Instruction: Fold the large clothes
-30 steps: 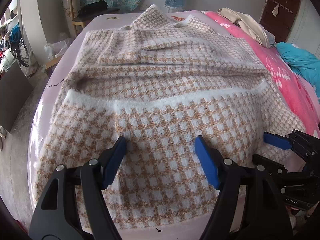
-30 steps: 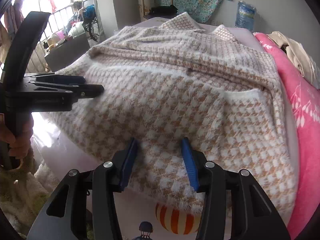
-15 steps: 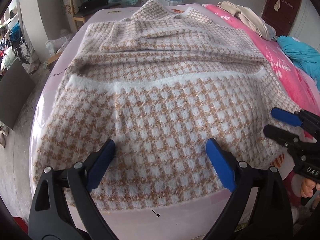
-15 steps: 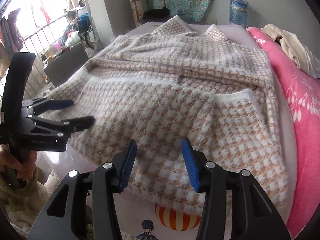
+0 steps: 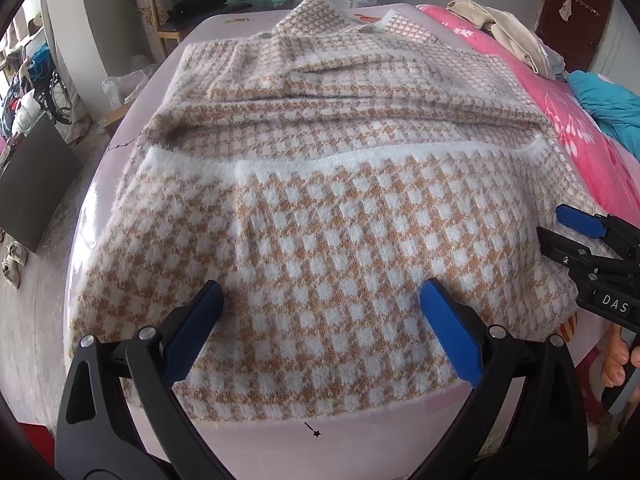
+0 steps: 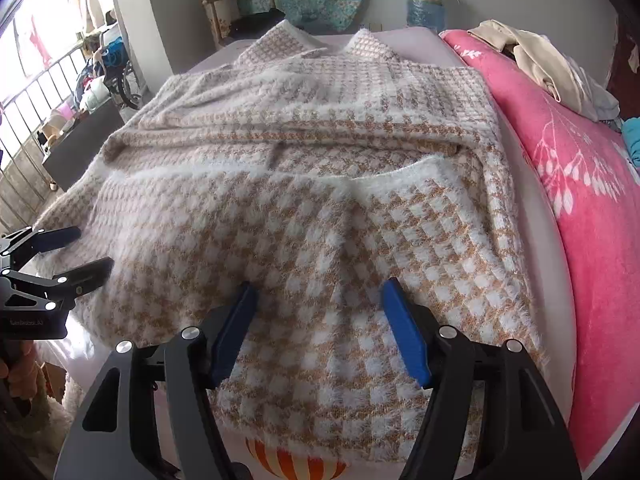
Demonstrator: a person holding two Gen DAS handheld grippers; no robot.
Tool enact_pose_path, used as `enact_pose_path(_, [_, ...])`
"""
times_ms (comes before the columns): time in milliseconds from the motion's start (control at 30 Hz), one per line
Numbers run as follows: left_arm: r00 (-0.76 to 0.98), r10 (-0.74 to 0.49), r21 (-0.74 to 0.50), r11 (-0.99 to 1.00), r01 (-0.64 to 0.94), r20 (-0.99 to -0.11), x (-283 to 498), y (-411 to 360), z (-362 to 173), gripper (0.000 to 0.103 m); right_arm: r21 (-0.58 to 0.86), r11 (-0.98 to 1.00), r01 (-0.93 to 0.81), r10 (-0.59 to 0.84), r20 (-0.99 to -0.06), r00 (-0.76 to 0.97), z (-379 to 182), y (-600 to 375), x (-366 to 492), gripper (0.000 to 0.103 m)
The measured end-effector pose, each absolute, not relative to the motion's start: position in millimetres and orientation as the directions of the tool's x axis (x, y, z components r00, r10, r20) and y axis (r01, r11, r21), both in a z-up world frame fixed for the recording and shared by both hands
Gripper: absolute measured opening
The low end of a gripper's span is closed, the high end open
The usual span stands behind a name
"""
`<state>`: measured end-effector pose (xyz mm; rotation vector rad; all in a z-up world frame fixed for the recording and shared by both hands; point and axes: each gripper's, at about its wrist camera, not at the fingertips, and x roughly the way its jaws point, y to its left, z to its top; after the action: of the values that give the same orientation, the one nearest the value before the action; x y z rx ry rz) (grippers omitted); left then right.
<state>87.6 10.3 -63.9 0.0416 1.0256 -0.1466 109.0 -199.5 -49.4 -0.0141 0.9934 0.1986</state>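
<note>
**Both grippers let go of the folded hem**

Bedroom clutter rings the scene: a wooden chair and a water bottle stand against the far wall, and a pink blanket covers the right side of the bed. On the bed's pale lilac sheet lies the task's garment, a large fluffy houndstooth cardigan, collar toward the far wall. Its lower part is doubled up over the body, so the white hem band runs across the middle of the cloth.

What has changed is the grip. A second ago the left gripper had its jaws narrower and low over the knit; half a second ago they had spread, and now they stand as wide as they go, with nothing pinched, only the fold's near edge visible between the blue pads. The right gripper was also narrower a second ago; its jaws are opening now, above the near right corner of the fold, and no cloth is caught in them either. Both views have also pulled slightly back toward the bed's near edge.

Judged from this, the bottom-up fold has been laid and released. The garment remains wide, so a further fold probably follows, needing fresh grasps.
</note>
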Motion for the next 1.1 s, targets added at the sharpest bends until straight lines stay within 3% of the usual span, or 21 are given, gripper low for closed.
enact_pose_path(100, [0.509, -0.104, -0.037, 0.989, 0.141, -0.855, 87.3, 10.4, -64.0, 0.096, 0.066, 0.984, -0.165, 0.142, -0.847, 0.512, -48.9, -199.9, 111.6, 0.075])
enact_pose_path(167, [0.506, -0.109, -0.044, 0.989, 0.139, -0.856, 87.4, 10.8, -64.3, 0.096, 0.057, 0.988, -0.142, 0.121, -0.859, 0.498, -49.8, -201.1, 113.8, 0.088])
enact_pose_path(267, [0.502, -0.117, -0.054, 0.989, 0.138, -0.857, 88.1, 11.7, -64.7, 0.096, 0.073, 0.991, -0.109, 0.116, -0.871, 0.477, -51.2, -205.3, 117.1, 0.097])
enact_pose_path(1100, [0.51, -0.13, -0.069, 0.988, 0.137, -0.851, 87.0, 13.9, -66.7, 0.096, 0.075, 0.993, -0.091, 0.109, -0.883, 0.457, -54.5, -204.7, 121.1, 0.097])
